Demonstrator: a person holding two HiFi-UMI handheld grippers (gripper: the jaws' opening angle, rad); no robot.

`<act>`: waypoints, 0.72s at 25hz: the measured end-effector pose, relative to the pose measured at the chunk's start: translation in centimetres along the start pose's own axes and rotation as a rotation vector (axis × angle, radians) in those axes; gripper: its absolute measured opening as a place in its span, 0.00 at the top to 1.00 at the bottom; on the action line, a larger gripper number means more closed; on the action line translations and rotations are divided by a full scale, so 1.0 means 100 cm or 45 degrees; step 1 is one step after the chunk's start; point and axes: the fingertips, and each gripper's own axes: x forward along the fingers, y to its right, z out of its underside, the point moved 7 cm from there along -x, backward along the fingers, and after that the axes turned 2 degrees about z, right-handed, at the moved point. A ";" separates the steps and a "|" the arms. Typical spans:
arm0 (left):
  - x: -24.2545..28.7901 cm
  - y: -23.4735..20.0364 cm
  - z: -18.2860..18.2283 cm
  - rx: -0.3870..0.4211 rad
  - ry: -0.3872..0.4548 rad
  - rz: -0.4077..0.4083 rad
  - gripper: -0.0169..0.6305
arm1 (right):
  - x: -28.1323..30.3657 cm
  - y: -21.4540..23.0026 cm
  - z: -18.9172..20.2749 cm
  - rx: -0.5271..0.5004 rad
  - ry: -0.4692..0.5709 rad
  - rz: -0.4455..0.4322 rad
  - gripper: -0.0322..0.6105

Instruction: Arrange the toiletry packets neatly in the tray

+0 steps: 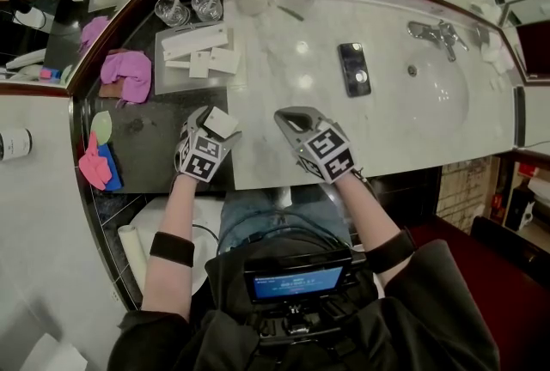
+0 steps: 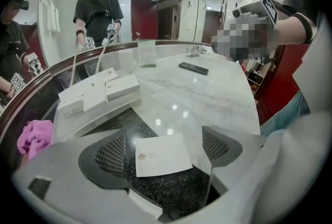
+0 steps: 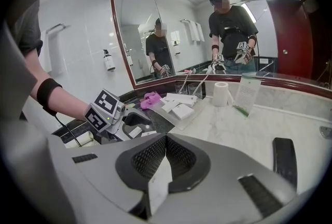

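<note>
L gripper (image 1: 212, 124) wide open over packet (image 2: 162, 154); R gripper (image 3: 165, 153) clamped on 2nd packet (image 3: 157, 186).
Head view: packet lies flat btwn L jaws on dark counter (image 1: 146, 133) by marble edge, pads clear of it. R gripper at 3 o'clock of L, jaws closed on thin 2nd packet, edge-on. Tray (image 1: 172, 79) at 12 o'clock of L gripper, apart from it, w/ white boxes (image 1: 196, 41) inside. Pink cloth (image 1: 126, 73) at tray's 9 o'clock.

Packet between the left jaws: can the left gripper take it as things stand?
Likely yes. The left gripper stands open, with the packet lying flat between its jaws, untouched, and nothing over it. Pinching it flat may be fiddly.
</note>
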 end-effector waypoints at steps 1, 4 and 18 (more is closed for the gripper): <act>-0.001 0.000 0.000 -0.001 0.003 -0.012 0.27 | -0.001 0.000 -0.001 -0.001 0.003 0.000 0.92; -0.008 0.000 -0.005 -0.006 0.017 -0.036 0.27 | -0.004 0.001 -0.004 -0.006 0.006 -0.003 0.92; -0.132 -0.009 -0.065 -0.177 0.478 -0.375 0.78 | -0.015 0.002 -0.038 -0.118 0.084 -0.042 0.92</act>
